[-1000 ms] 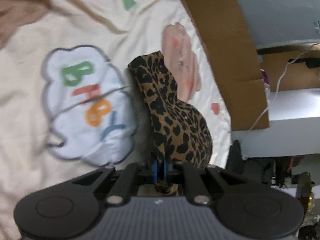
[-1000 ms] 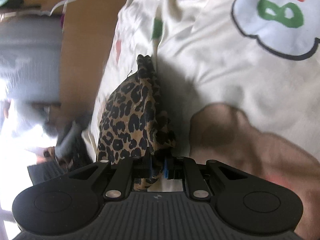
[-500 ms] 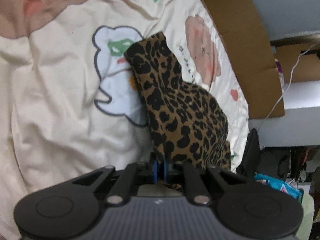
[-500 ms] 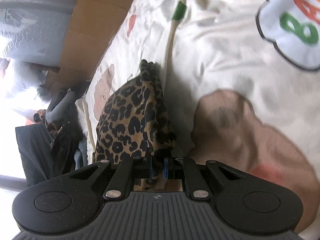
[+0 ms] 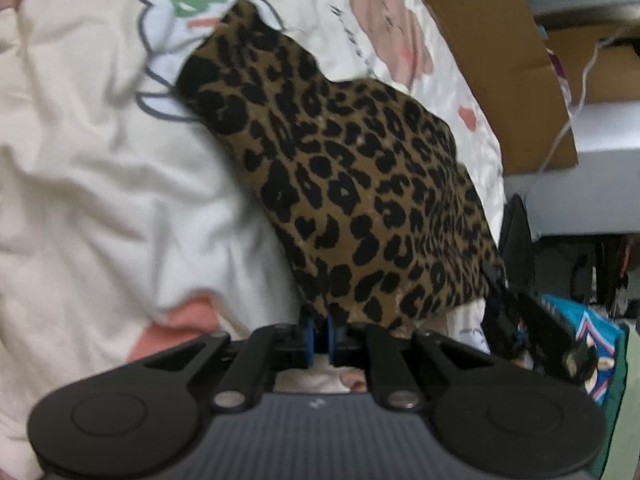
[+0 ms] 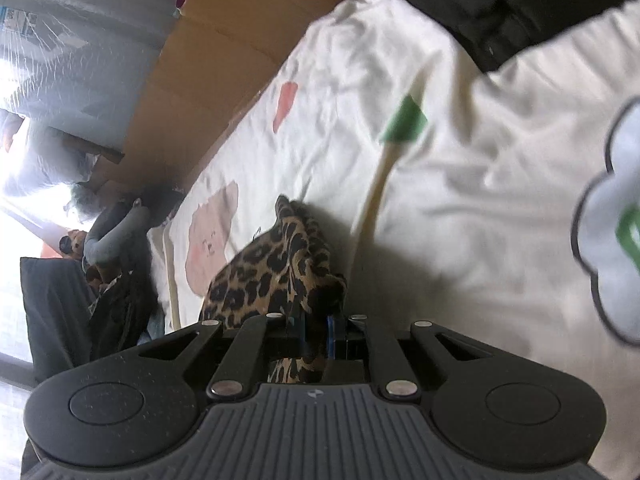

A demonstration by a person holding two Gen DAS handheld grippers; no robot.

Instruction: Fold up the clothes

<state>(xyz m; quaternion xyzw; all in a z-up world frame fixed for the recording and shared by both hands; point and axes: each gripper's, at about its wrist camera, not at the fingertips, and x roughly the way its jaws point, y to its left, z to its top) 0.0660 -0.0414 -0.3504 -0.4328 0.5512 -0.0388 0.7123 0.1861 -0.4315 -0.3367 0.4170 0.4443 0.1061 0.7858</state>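
Observation:
A leopard-print garment [image 5: 360, 184] hangs spread out above a cream bedsheet [image 5: 80, 200] printed with cartoon shapes. My left gripper [image 5: 319, 336] is shut on its near lower edge. At the garment's lower right corner the right gripper [image 5: 516, 320] shows as a dark shape. In the right wrist view the same leopard-print garment [image 6: 276, 268] is bunched in front of my right gripper [image 6: 318, 332], which is shut on a fold of it. The cloth's far side is hidden.
A brown cardboard sheet [image 5: 492, 52] stands along the bed's far edge, also seen as cardboard [image 6: 216, 64] in the right view. A white cable [image 5: 576, 92] hangs beyond it. A black object [image 6: 500, 4] lies on the bedsheet [image 6: 460, 200]. Dark bags [image 6: 60, 304] sit beside the bed.
The garment has gone from a narrow hanging strip to a wider spread panel in the left view. Both grippers moved apart and the right one rolled, keeping their hold.

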